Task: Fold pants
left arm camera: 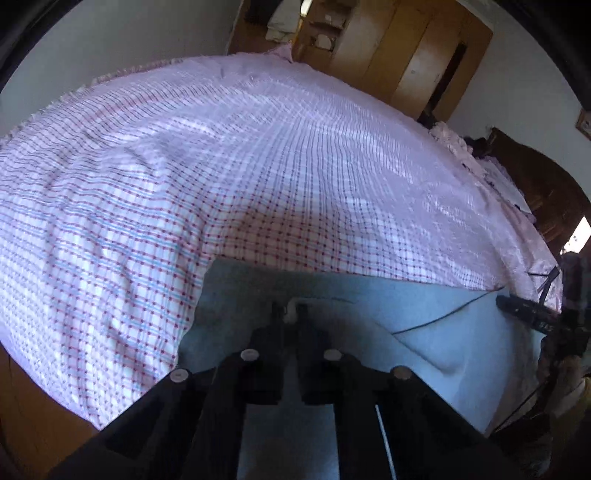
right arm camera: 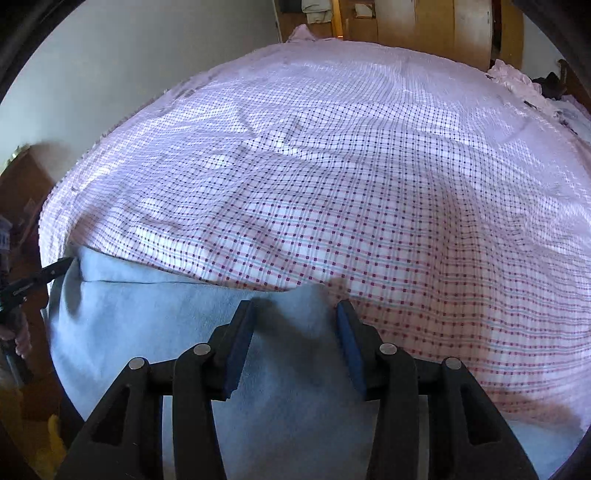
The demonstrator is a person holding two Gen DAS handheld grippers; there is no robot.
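Both tongs on pants (right arm camera: 140, 314) | left tongs (left arm camera: 290, 312) pinching | right tongs (right arm camera: 295, 314) astride

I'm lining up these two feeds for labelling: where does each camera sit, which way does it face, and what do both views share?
Left wrist view: on the left gripper, looking down its shut fingers at the light blue pants; the right gripper shows at the right edge.
Right wrist view: on the right gripper, jaws apart over the pants; the left gripper shows at the left edge.
Shared: pants, checked bedspread, wooden wardrobe.

checked bedsheet (right arm camera: 369, 184) over bed, wooden wardrobe (left arm camera: 399, 55) beyond.
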